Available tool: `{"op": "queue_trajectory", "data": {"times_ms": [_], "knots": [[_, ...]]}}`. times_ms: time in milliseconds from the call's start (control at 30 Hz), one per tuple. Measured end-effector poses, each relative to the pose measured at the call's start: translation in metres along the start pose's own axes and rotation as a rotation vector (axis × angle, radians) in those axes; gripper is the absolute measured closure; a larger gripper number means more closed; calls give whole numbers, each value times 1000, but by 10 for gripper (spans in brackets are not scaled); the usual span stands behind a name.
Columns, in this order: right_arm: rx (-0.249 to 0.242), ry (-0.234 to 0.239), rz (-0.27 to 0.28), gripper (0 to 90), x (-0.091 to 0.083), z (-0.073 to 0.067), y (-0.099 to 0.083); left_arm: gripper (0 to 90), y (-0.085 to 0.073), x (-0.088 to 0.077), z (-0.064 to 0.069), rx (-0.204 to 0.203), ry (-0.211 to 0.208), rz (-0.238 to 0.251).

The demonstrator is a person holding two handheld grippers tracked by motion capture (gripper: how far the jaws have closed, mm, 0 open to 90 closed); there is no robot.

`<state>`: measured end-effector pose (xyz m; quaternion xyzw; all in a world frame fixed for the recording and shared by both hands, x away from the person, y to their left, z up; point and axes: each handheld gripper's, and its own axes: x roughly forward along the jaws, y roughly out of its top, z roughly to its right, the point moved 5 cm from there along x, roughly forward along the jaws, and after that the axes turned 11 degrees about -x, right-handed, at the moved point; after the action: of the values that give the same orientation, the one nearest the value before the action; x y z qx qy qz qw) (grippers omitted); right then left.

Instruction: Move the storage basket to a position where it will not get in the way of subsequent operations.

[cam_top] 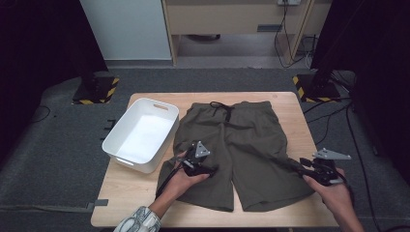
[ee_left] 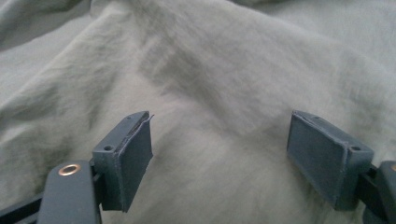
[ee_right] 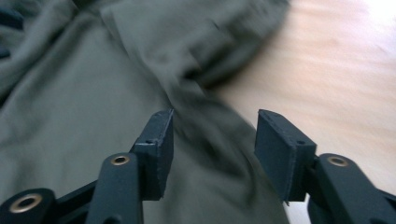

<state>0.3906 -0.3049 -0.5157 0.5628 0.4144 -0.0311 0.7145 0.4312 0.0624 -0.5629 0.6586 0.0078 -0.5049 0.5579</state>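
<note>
Olive drawstring shorts lie flat on the wooden table, centre, waistband toward 12 o'clock. White plastic bin, 9 o'clock of the shorts, touching them. Left gripper: jaws spread, over the left leg. Right gripper: at 4 o'clock, jaws parted, clear of the cloth hem between them.

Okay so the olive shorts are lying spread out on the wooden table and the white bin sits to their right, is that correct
Not quite. The white bin sits to the left of the olive shorts, not to their right, as the high view shows. The rest holds: the shorts lie spread out on the wooden table.
</note>
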Motion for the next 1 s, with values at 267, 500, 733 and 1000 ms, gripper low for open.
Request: {"op": "queue_trajectory", "data": {"times_ms": [267, 500, 733, 1000], "knots": [[-51, -33, -61, 764, 33, -8, 18, 206, -6, 3, -2, 1, -12, -14], [29, -110, -174, 885, 32, 24, 1, 209, -6, 2, -6, 25, -39, -18], [72, -140, -200, 871, 12, 43, -19, 208, -5, 2, -10, 24, -36, -19], [54, -116, -55, 505, 1, 26, -8, 215, 0, -4, -1, 2, -11, 11]]}}
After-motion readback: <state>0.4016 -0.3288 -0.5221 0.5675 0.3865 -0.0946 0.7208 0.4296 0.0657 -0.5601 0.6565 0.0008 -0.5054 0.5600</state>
